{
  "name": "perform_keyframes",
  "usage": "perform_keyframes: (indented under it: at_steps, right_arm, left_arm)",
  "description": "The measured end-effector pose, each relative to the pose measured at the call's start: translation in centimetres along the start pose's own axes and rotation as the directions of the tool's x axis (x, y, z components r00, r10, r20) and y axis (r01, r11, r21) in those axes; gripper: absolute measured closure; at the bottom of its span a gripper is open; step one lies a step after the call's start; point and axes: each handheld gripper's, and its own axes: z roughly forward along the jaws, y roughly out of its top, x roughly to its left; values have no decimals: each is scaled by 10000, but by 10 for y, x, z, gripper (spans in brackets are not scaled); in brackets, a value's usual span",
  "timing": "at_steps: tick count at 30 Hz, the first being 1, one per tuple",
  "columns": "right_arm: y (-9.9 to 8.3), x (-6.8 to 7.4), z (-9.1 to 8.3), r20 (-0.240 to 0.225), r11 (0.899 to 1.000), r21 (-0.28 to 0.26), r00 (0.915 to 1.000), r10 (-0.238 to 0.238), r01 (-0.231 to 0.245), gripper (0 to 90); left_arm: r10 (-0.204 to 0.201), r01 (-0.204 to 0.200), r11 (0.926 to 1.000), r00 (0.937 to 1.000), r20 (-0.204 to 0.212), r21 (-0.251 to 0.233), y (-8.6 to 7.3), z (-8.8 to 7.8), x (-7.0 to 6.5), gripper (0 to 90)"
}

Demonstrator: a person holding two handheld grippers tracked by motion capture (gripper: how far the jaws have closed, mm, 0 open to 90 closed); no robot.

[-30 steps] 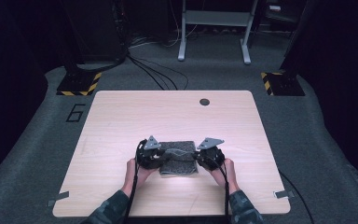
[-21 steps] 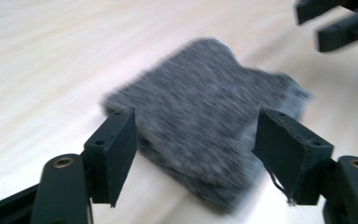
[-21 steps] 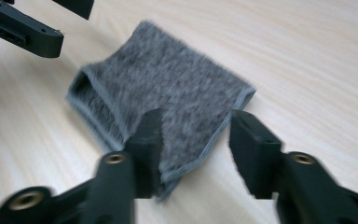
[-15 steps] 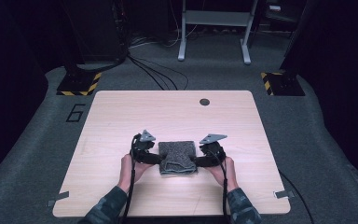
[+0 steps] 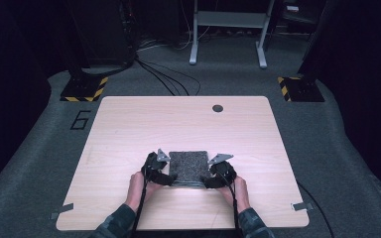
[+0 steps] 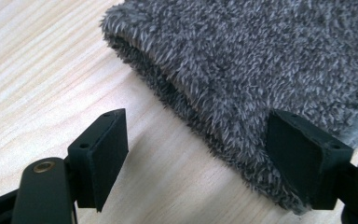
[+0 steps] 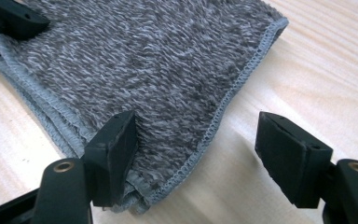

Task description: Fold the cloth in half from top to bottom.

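Folded grey fleece cloth (image 5: 189, 167) lies flat on the wooden table (image 5: 129, 129), near its front edge, between both tools; left gripper (image 6: 196, 158) released, its jaws just opened, corner of cloth between them unpressed; right gripper (image 7: 196, 154) likewise released, just opened; floor marking "6" (image 5: 81, 119) legible left of table.

Grey fluffy towel (image 5: 189, 167) — folded into a small square, stitched hems stacked, flat on the table's near-middle

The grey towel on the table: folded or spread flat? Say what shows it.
Folded: the grey towel lies as a compact square with stacked hemmed layers along its edge.
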Motion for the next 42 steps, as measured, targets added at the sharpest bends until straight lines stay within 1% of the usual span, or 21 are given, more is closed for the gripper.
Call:
perform_keyframes:
  at_steps: [1,3,4,8,11,12,13,14,15,16,18,20,22,23,26,28,29,35,36,40,42]
  right_arm:
    - [-1,2,0,1,9999,-2,9999,116,-116,288]
    - [-3,3,-1,-31,9997,24,9997,238,-238,249]
    - [-4,2,0,-71,9998,-102,9999,140,-140,249]
    - [-7,2,0,-127,9985,-139,9986,522,-523,223]
    - [-6,-1,2,-151,9989,-80,9988,469,-470,196]
    - [-6,-1,1,-140,9990,-40,9989,450,-450,194]
    - [-5,-1,1,-113,9990,-69,9989,451,-452,191]
    - [-4,-1,-1,-74,9993,-65,9993,363,-364,183]
    - [-3,-1,-2,-12,9985,-201,9987,506,-506,177]
    - [-2,-3,-4,-34,9980,-264,9984,569,-569,174]
    - [0,-5,-9,15,9970,-463,9981,616,-615,168]
    - [2,-7,-18,48,9955,-586,9972,743,-739,161]
    - [2,-12,-27,152,9953,-779,9982,584,-570,160]
    - [2,-13,-32,199,9931,-854,9964,825,-805,158]
    - [-2,-21,-46,295,9907,-1115,9962,814,-776,153]
    - [-6,-26,-55,438,9869,-1290,9937,1034,-970,152]
    - [-9,-29,-59,509,9861,-1305,9926,1106,-1032,150]
    - [-32,-47,-79,1097,9825,-1357,9836,1432,-1279,147]
    - [-37,-51,-81,1244,9816,-1353,9806,1516,-1345,147]
    - [-59,-66,-91,1655,9752,-1312,9660,1986,-1781,146]
    - [-71,-75,-93,1901,9722,-1208,9565,2211,-2007,145]
  left_arm:
    - [-15,14,10000,10000,67,77,0,-1,1,216]
    - [-109,109,9999,9999,32,-46,-3,-1,1,212]
    - [-83,83,10000,10000,30,-18,-4,-2,1,212]
    - [-269,272,9995,9995,189,-169,-7,-1,2,208]
    - [-310,313,9993,9994,153,-194,-7,-2,3,180]
    - [-492,497,9986,9985,257,-197,-7,-3,4,168]
    - [-449,453,9987,9988,181,-220,-7,-5,5,154]
    - [-557,566,9978,9981,269,-356,-7,-7,5,152]
    - [-605,616,9971,9979,243,-455,-7,-9,6,150]
    - [-624,631,9966,9979,157,-533,-7,-11,6,145]
    - [-654,667,9957,9976,222,-637,-7,-18,9,141]
    - [-672,674,9944,9977,54,-811,-8,-26,11,135]
    - [-843,830,9910,9964,-79,-1046,-10,-34,14,128]
    - [-870,848,9909,9961,-162,-1045,-12,-39,16,122]
    - [-928,879,9898,9949,-394,-1119,-17,-51,21,96]
    - [-1048,968,9879,9926,-612,-1216,-22,-58,23,94]
    - [-981,905,9892,9933,-616,-1150,-24,-62,26,91]
    - [-1113,969,9889,9852,-1306,-1122,-43,-83,36,76]
    - [-1283,1112,9863,9813,-1435,-1217,-48,-85,37,74]
    - [-1628,1468,9838,9718,-1708,-1028,-68,-92,47,61]
    - [-1923,1771,9794,9644,-1814,-967,-80,-94,52,55]
